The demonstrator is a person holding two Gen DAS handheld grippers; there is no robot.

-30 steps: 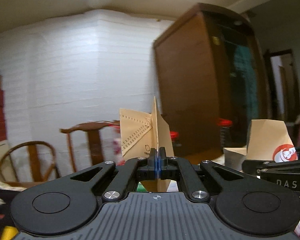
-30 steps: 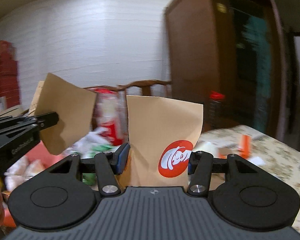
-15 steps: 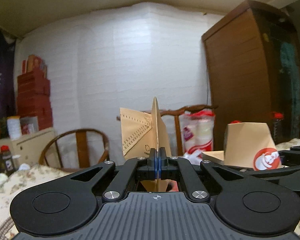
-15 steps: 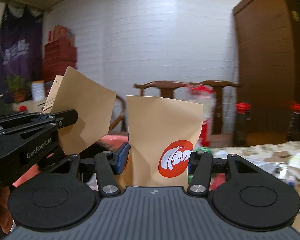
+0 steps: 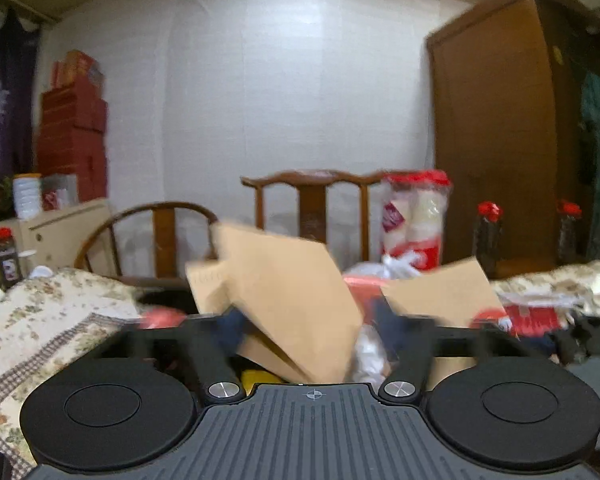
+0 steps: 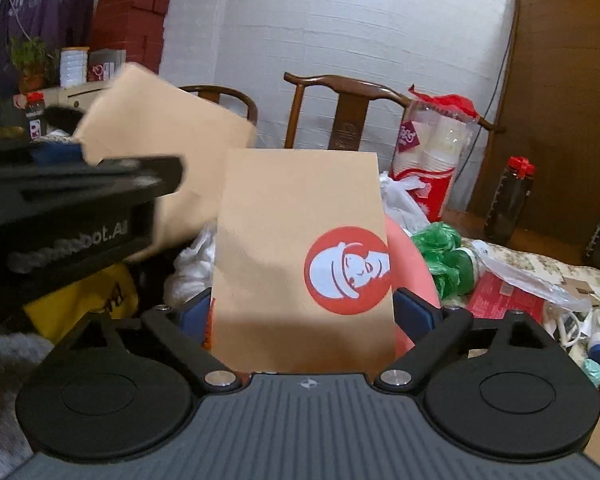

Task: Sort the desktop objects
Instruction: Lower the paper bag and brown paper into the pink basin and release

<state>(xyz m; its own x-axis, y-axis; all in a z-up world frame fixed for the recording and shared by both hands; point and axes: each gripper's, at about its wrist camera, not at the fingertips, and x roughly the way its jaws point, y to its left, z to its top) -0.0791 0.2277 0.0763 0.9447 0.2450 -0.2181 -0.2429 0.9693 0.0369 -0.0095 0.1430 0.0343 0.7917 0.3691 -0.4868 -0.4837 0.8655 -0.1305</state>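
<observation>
Both tools opening since, bags (image 6: pixel 300 256) between

surface: table under floral cloth (image 6: pixel 540 264) | on it: red packet (image 6: pixel 504 300), clear plastic bag (image 6: pixel 520 276), green plastic bag (image 6: pixel 444 256), white plastic bag (image 6: pixel 192 268)

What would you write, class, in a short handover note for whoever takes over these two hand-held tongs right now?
Left tongs: jaws opening; the plain brown paper bag tilts loose between them, blurred.
Right tongs: jaws opening; the brown paper bag with the red round logo stands upright between the blue pads, no longer squeezed.
Both bags are over a heap of plastic bags at the table's edge; whether they have landed cannot be told.
Done: both bags carried here and let go.
Left: the clutter on the floral tablecloth.
</observation>
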